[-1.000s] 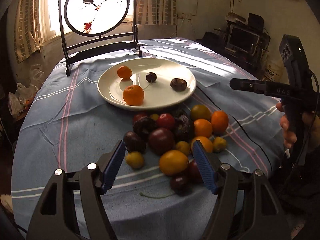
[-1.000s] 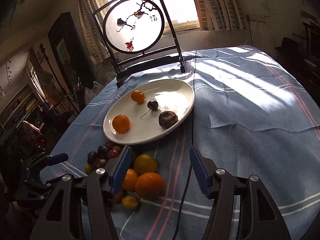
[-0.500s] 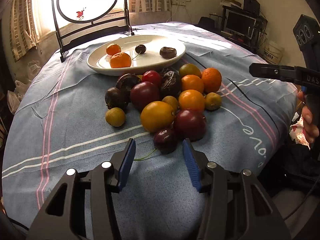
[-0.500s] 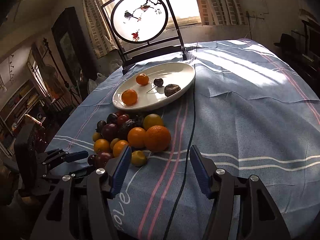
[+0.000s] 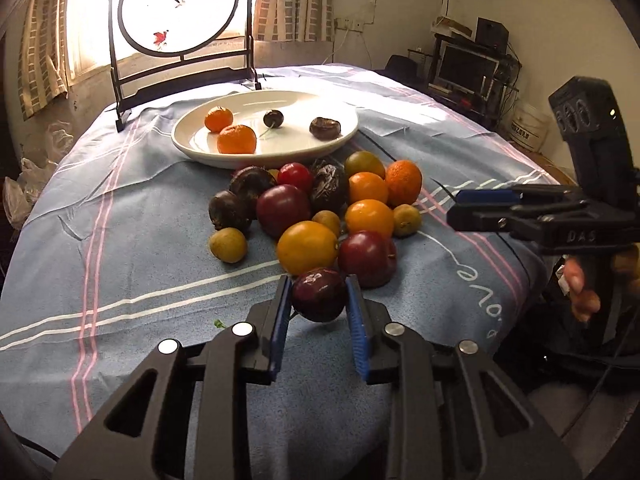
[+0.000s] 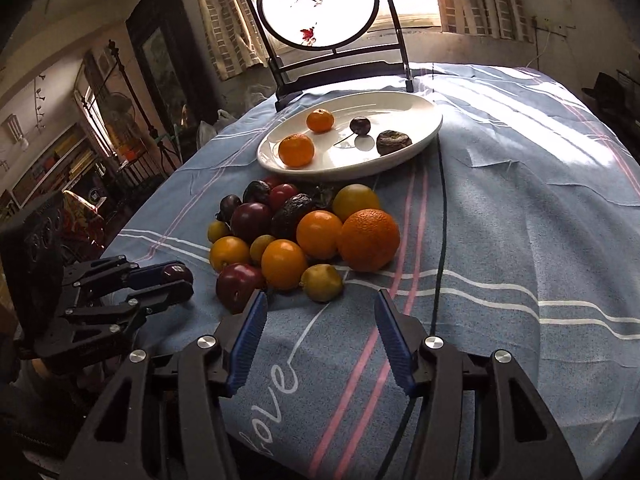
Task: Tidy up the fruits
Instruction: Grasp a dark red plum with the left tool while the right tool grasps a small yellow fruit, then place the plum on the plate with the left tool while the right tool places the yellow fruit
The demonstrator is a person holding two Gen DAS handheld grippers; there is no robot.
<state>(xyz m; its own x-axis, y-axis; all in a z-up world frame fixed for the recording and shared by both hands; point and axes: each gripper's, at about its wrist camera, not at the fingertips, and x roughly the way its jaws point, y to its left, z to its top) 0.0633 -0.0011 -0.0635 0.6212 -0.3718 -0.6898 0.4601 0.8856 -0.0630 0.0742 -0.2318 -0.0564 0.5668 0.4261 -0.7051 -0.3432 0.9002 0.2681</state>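
Note:
My left gripper [image 5: 319, 299] is shut on a dark red cherry [image 5: 319, 298] at the near edge of a fruit pile [image 5: 320, 212] on the blue cloth. It also shows in the right wrist view [image 6: 168, 280], with the cherry [image 6: 175, 271] between its pads. A white plate [image 5: 344, 136] beyond the pile holds two tangerines, a cherry with a stem and a wrinkled dark fruit. My right gripper [image 6: 320, 334] is open and empty, just short of a small yellow fruit [image 6: 321, 282]. It shows at the right in the left wrist view [image 5: 480, 208].
A round painted screen on a black stand [image 5: 180, 20] stands behind the plate. A black cable [image 6: 440, 220] runs across the cloth right of the pile. A red plum [image 5: 366, 258] and a yellow-orange fruit [image 5: 307, 247] lie right behind the held cherry.
My left gripper moved forward and closed on the dark cherry at the pile's near edge. My right gripper came lower and closer to the pile, still open.

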